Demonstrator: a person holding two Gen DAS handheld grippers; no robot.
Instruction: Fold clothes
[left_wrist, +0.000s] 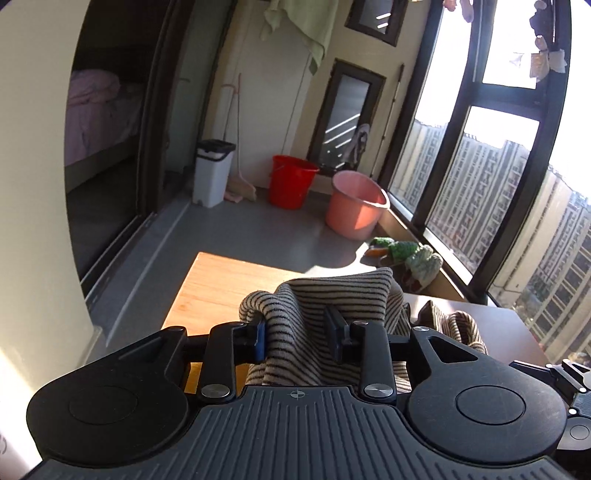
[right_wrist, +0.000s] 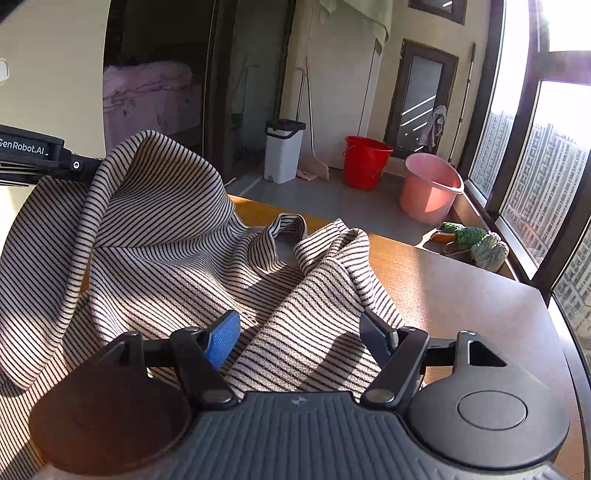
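Lying crumpled across the wooden table (right_wrist: 461, 295), striped garment (right_wrist: 166, 236) in cream with thin dark lines, one part lifted high at the left by the left gripper (left_wrist: 297, 332), clenched on a bunched fold. Right gripper (right_wrist: 299, 332) released, jaws spread just above the cloth. Garment's near edge hidden beneath both gripper bodies; grip point hard to make out.

- A home's glazed balcony, high up: tall windows (left_wrist: 491, 155) face apartment towers.
- Red bucket (left_wrist: 291, 181), pink tub (left_wrist: 356, 205), broom (right_wrist: 312, 162) and hanging laundry (left_wrist: 306, 29).
- A doorway shows a bed (right_wrist: 147, 99).
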